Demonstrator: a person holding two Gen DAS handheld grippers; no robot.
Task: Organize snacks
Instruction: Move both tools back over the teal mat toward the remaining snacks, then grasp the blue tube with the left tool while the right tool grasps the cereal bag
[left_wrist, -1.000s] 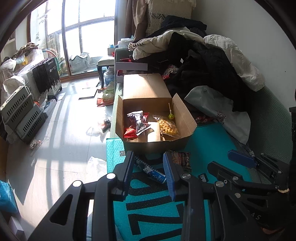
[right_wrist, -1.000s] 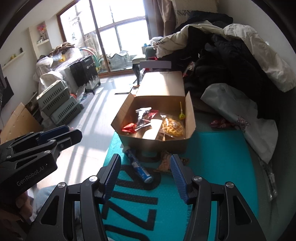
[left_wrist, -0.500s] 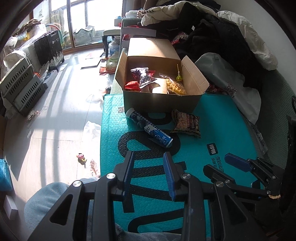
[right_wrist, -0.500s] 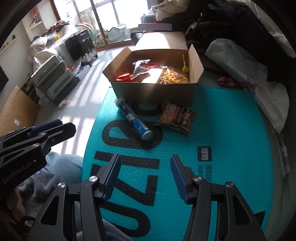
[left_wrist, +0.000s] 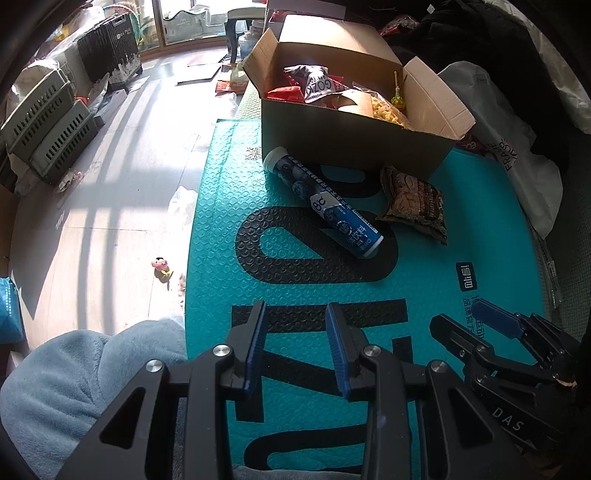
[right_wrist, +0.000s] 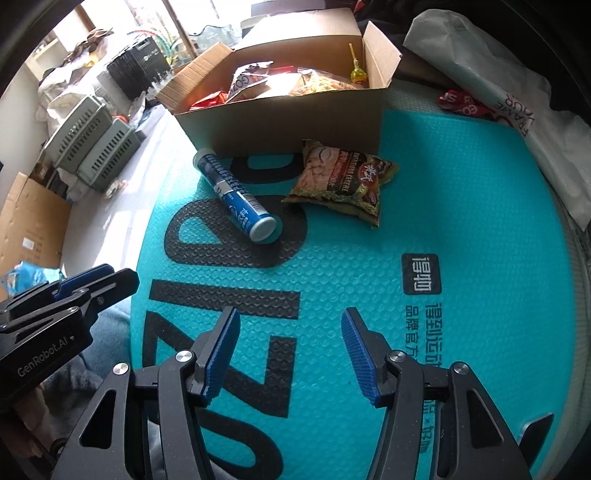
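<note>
An open cardboard box (left_wrist: 354, 136) (right_wrist: 291, 122) holding several snack bags stands at the far end of a teal bubble mat (left_wrist: 295, 280) (right_wrist: 461, 229). A blue tube (left_wrist: 325, 201) (right_wrist: 236, 194) and a snack packet (left_wrist: 415, 201) (right_wrist: 343, 181) lie on the mat in front of the box. My left gripper (left_wrist: 295, 321) is open and empty, held over the mat's near end. My right gripper (right_wrist: 290, 326) is open and empty, also near the front; it shows in the left wrist view (left_wrist: 465, 321) at the right.
Grey crates (left_wrist: 48, 122) and a black crate (left_wrist: 109, 51) stand on the floor at left. A white bag (left_wrist: 517, 147) and piled clothes (left_wrist: 480, 44) lie right of the box. A small toy (left_wrist: 161, 265) lies on the floor. A light blue sleeve (left_wrist: 85, 373) is at lower left.
Both grippers have pulled back toward me and tilted down, so the box, tube and packet now sit farther ahead. Both stay open. Nothing on the mat has moved.
</note>
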